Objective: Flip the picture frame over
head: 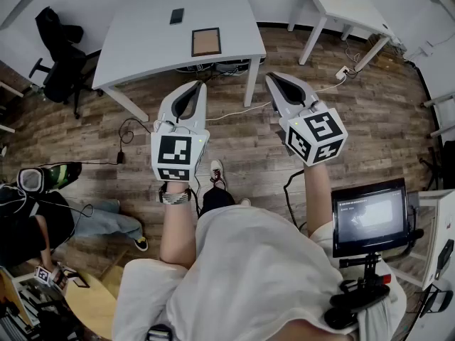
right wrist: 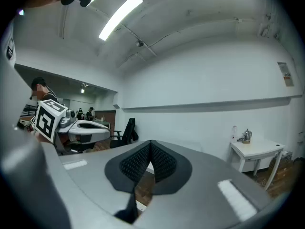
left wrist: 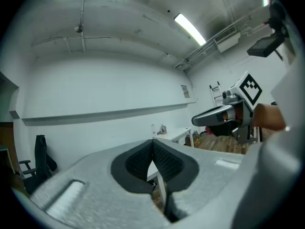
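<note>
Picture frame (head: 206,42) lies flat on the worktop (head: 142,41), upper centre, beyond both clenched, empty tools; left tool (head: 197,85) nearer than right tool (head: 273,78).

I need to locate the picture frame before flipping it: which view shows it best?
The head view: the picture frame lies flat on the white table, whole and unobstructed. Neither gripper view shows it; both look toward the wall.
</note>
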